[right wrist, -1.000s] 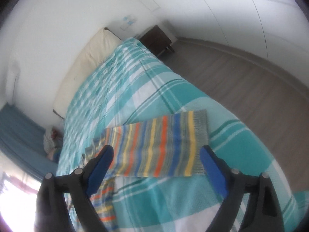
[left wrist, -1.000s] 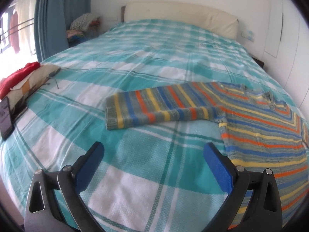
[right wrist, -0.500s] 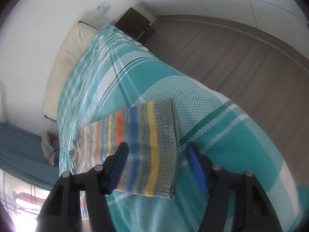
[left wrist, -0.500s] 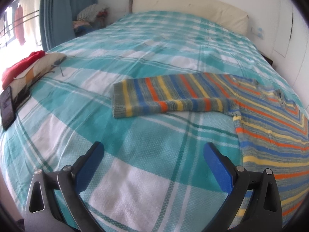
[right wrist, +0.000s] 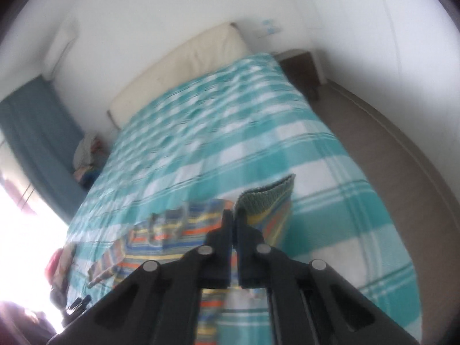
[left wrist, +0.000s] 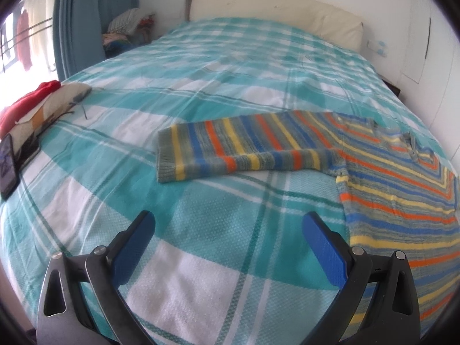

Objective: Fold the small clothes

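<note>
Right gripper (right wrist: 234, 215) is clamped on the sweater's (left wrist: 373, 172) grey cuff (right wrist: 267, 195), lifting it off the bed (left wrist: 230, 72); view's blurry. Left gripper (left wrist: 227, 230) hangs wide open above the bedspread, near the other sleeve (left wrist: 230, 149) lying flat.

Grey sweater (left wrist: 373, 172) striped blue, orange, yellow; bedspread (left wrist: 230, 86) checked teal and white.

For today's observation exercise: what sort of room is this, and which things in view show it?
Most likely a home bedroom: a wide bed with a teal checked bedspread, a cream padded headboard against the wall, and blue curtains beside a window.
</note>
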{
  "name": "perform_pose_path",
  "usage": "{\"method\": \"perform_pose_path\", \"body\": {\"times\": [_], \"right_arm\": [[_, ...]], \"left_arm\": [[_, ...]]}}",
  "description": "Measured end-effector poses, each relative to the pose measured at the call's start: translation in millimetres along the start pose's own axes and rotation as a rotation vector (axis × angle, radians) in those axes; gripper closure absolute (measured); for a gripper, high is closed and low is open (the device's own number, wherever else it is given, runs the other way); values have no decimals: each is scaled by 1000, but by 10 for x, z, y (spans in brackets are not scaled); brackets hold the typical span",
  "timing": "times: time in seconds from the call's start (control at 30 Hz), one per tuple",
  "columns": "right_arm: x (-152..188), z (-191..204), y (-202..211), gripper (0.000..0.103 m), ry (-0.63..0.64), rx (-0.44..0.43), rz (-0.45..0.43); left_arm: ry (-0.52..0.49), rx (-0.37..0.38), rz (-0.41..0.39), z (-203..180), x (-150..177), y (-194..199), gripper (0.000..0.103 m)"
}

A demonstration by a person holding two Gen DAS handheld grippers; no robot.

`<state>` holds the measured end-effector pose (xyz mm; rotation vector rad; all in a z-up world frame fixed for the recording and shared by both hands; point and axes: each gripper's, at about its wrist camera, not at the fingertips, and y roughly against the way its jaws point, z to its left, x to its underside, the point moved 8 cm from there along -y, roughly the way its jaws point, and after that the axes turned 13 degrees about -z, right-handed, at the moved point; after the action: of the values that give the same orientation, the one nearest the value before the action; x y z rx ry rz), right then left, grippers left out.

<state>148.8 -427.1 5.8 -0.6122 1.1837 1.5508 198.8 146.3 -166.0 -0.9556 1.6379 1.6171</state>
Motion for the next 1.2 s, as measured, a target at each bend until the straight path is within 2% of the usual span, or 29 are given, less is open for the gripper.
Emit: {"method": "perform_pose_path", "body": {"times": [0.13, 0.27, 0.37, 0.43, 0.5, 0.6, 0.77, 0.9, 0.93, 1.0, 1.03, 1.1, 1.2], "right_arm": [[258, 1022, -549, 101, 97, -130, 92], [722, 1615, -1077, 99, 163, -176, 192], [1112, 1720, -1396, 82, 89, -219, 332], [1195, 1689, -1429, 62, 35, -249, 330], [1210, 1611, -1422, 53, 20, -238, 324], [1350, 1264, -1401, 53, 0, -179, 376], [1547, 512, -1278, 53, 68, 11, 398], [1707, 268, -1183, 53, 19, -35, 443], [1759, 142, -1175, 53, 28, 9, 451], [1859, -217, -1162, 55, 86, 185, 476], [1850, -298, -1124, 65, 100, 208, 461], [1767, -310, -989, 65, 83, 188, 397], [1740, -18, -759, 64, 80, 56, 359]], "left_arm": [[3, -10, -4, 49, -17, 2, 1], [41, -12, 14, 134, -12, -34, 1], [76, -12, 30, 198, -6, -61, 1], [102, -5, 36, 235, -13, -68, 1], [130, 6, 41, 255, -25, -80, 1], [153, 11, 51, 265, -25, -102, 1], [132, 13, 58, 215, 3, -100, 1], [85, 8, 56, 133, 23, -106, 1], [71, 4, 58, 117, 35, -115, 1], [44, -5, 64, 93, 65, -125, 1], [34, -7, 67, 84, 78, -125, 1], [27, -6, 65, 84, 84, -111, 1], [26, -2, 59, 69, 62, -119, 1]]}}
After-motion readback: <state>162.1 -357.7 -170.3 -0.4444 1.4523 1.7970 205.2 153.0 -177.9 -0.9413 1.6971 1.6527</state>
